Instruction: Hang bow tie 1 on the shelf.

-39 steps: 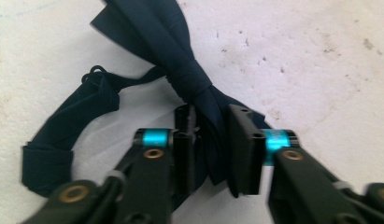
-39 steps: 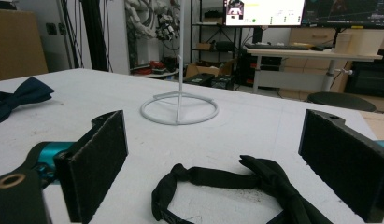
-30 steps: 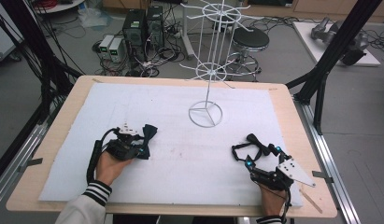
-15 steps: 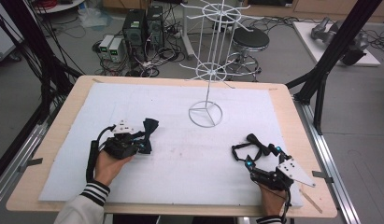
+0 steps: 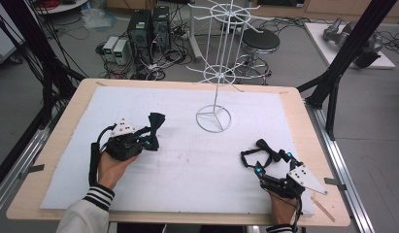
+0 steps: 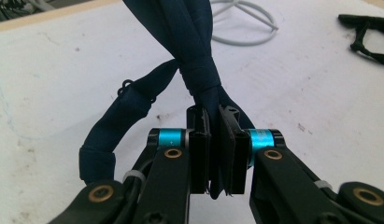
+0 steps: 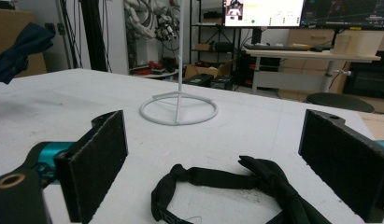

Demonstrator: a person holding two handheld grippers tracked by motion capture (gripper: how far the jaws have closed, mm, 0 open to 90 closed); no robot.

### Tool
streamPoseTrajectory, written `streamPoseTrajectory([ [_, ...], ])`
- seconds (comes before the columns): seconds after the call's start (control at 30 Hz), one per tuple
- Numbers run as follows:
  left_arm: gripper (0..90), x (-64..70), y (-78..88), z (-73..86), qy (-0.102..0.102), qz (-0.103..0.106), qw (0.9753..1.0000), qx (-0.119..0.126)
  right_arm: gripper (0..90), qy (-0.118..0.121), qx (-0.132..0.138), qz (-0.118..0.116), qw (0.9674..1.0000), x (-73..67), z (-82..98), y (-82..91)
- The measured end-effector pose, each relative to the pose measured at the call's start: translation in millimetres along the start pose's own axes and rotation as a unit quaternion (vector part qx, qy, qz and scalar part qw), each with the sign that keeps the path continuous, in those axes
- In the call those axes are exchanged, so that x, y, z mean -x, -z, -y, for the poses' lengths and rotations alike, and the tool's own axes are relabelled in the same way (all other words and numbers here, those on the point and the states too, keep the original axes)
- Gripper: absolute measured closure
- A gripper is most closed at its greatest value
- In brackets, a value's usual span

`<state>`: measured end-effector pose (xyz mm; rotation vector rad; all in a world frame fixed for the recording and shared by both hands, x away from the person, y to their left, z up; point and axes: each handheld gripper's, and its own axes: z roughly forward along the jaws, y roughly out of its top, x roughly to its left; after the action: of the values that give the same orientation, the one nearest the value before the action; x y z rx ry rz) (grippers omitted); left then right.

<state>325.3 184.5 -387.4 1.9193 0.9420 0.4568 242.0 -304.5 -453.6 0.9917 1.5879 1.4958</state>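
My left gripper (image 5: 149, 141) (image 6: 219, 156) is shut on a dark navy bow tie (image 5: 156, 121) (image 6: 195, 70). The pads pinch one wing just below the knot, and the strap loops off to the left. It is held just above the white mat at the left of the table. My right gripper (image 5: 267, 159) (image 7: 220, 158) stands open near the front right. A black bow tie (image 5: 263, 145) (image 7: 269, 182) with its strap lies flat on the mat between the wide-apart pads (image 7: 98, 158), untouched.
A white wire display stand (image 5: 217, 92) (image 7: 180, 56) rises from a ring base at the middle back of the white mat (image 5: 187, 165). The wooden table edge (image 5: 56, 141) frames the mat. Black frame posts, computers and a stool stand beyond the table.
The left gripper has lifted the navy bow tie a little, up and away from the person. The right gripper and the black bow tie have not moved.
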Motion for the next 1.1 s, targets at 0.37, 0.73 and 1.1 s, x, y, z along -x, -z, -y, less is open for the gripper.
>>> streamPoseTrajectory([
  [0.37,83.0,1.0,7.9,-26.7,-0.020,-0.006,0.9983,0.054,7.3,0.001,0.000,0.000,1.0000,-0.5,-0.1,0.1],
  [0.73,83.0,2.2,7.8,-56.3,-0.041,0.001,0.9958,0.082,7.3,0.003,0.001,0.002,1.0000,-0.7,0.0,0.2],
  [1.1,83.1,0.6,6.7,-80.0,-0.050,0.004,0.9929,0.108,7.3,0.004,0.003,0.002,1.0000,-0.2,0.0,0.0],
])
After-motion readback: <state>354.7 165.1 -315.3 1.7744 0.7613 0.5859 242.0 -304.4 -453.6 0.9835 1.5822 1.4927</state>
